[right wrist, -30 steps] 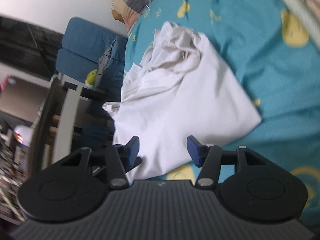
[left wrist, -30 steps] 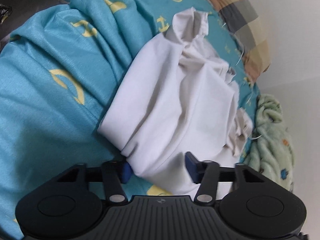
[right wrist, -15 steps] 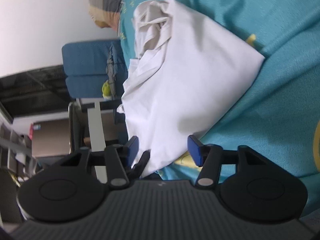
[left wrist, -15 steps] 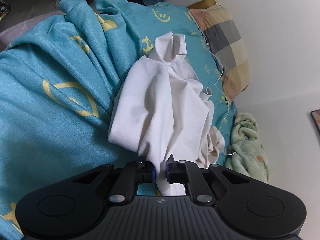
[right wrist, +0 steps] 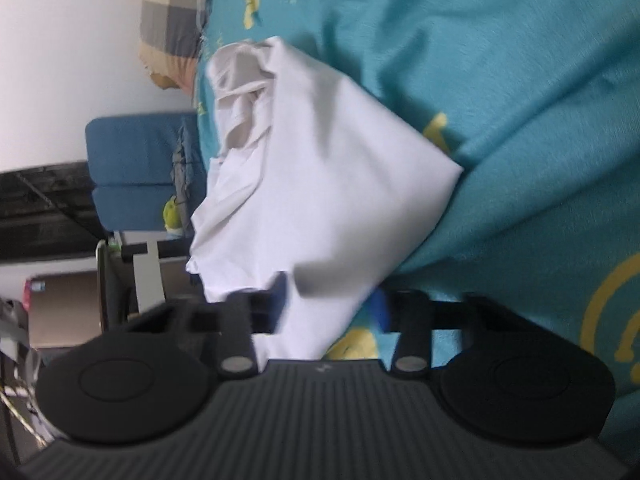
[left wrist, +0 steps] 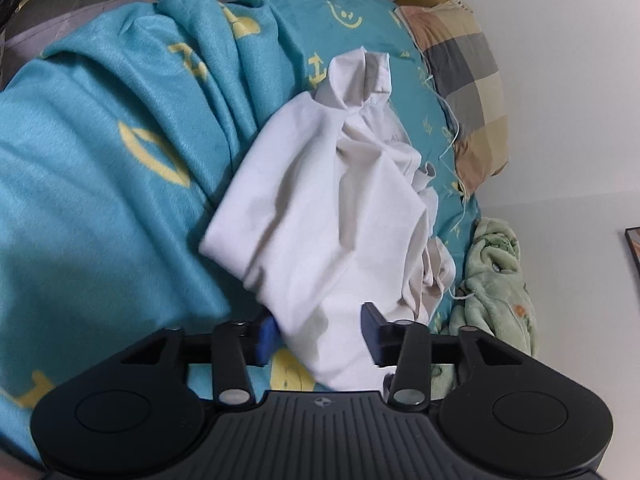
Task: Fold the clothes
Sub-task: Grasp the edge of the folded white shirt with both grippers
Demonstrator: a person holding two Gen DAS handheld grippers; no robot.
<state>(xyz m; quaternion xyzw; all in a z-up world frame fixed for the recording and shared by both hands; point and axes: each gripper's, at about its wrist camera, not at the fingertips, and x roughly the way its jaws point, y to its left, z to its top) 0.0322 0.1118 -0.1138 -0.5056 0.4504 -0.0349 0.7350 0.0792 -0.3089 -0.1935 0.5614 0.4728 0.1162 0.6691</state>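
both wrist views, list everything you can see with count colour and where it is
white garment: 1, white, crumpled on the blanket, near edge between both grippers' jaws
blanket: 1, teal with yellow prints, covering the bed
pillow: 1, grey, beige and peach check, by the wall
fleece cloth: 1, pale green, bunched beside the bed
cushions: 2, blue, stacked beyond the bed
left gripper: 1, black with blue pads, jaws opening
right gripper: 1, black with blue pads, jaws closing

left gripper (left wrist: pixel 318 336) reopening, off white garment (left wrist: pixel 332 216); right gripper (right wrist: pixel 330 308) closing around its corner
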